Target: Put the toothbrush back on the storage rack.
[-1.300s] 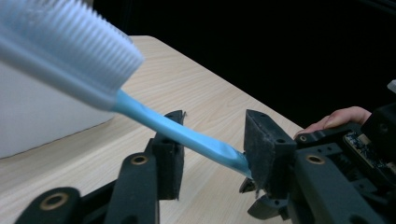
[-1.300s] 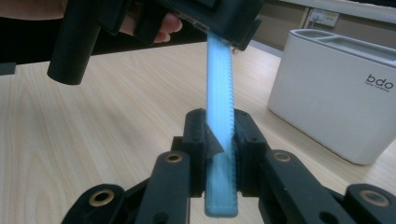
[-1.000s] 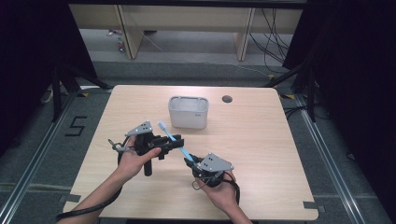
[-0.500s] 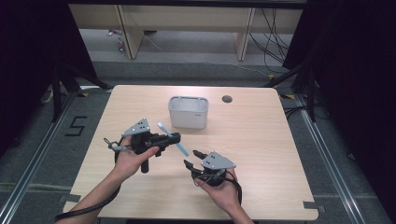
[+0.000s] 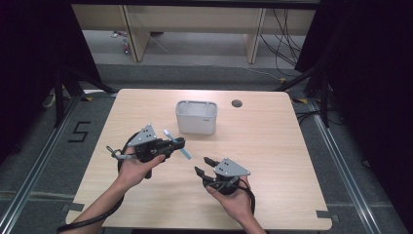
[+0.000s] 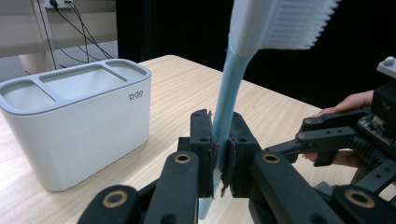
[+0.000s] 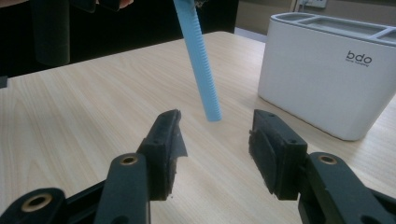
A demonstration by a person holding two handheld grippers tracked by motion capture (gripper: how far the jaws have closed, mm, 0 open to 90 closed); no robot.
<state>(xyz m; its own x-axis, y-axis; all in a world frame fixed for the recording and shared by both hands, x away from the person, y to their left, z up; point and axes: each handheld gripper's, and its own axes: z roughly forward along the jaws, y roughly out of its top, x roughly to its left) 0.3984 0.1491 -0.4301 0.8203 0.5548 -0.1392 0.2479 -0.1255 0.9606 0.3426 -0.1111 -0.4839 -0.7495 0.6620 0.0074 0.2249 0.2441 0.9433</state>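
left gripper (image 6: 219, 161) clamps toothbrush (image 6: 233, 88) | right gripper (image 7: 215, 151) released, jaws just opened | risk: thin handle pivots, misses holder (image 5: 196, 117) slot

Light blue toothbrush (image 5: 176, 145), ribbed handle, white bristle head. It is clamped mid-handle, clear of the surface (image 5: 272, 141). It slants from head at 11 o'clock to handle end at 5 o'clock.

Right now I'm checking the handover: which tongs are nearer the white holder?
Left. The left tongs, shut on the blue toothbrush, sit just in front of the white holder. The right tongs, open with nothing between them, are farther back toward the person.
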